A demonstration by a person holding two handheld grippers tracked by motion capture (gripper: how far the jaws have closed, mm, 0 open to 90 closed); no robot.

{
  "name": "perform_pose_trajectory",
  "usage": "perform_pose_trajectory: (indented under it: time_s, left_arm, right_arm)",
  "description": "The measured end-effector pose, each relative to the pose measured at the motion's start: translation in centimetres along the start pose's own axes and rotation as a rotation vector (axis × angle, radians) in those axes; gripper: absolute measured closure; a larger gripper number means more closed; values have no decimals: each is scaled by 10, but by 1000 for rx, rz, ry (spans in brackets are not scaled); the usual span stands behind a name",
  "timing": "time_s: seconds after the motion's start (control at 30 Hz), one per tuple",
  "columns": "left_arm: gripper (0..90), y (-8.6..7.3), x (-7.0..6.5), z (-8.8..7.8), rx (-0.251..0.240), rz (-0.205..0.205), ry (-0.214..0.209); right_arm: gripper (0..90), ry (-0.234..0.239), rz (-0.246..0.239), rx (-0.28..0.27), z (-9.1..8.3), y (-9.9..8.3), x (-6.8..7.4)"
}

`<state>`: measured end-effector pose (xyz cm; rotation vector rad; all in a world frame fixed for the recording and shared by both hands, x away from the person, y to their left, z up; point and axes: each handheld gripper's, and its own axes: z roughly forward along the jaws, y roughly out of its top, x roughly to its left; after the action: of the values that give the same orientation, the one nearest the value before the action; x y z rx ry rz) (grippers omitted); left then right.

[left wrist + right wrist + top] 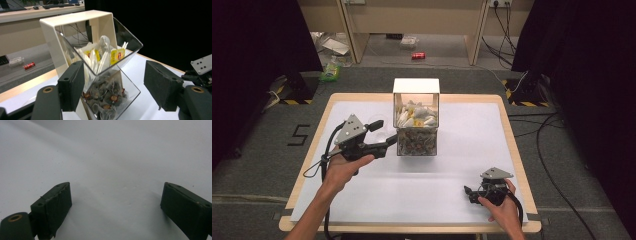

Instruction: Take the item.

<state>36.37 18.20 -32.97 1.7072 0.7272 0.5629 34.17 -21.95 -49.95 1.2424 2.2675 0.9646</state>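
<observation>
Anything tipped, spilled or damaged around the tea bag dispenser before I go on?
Nothing stands out. The dispenser stands upright on the table, tea bags inside both compartments, none spilled on the white surface. The left gripper is open beside it; the right gripper rests open on bare table.

Upright two-tier clear tea-bag dispenser [416, 120] mid-table: pale sachets above, dark pyramid bags below.

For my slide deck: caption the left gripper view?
Open hand-held gripper faces a two-tier dispenser of tea bags.
</observation>
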Motion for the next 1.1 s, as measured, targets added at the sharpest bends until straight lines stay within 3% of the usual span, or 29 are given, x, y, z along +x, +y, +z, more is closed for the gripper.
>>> perform_pose_trajectory:
  time_s: [0.63, 1.1]
  left_arm:
    - [372, 19, 2, 40, 25, -1, 19]
    - [478, 24, 0, 71, 54, -3, 54]
  right_arm:
    - [102, 1, -7, -1, 0, 0, -1]
    - [98, 4, 1, 4, 0, 0, 0]
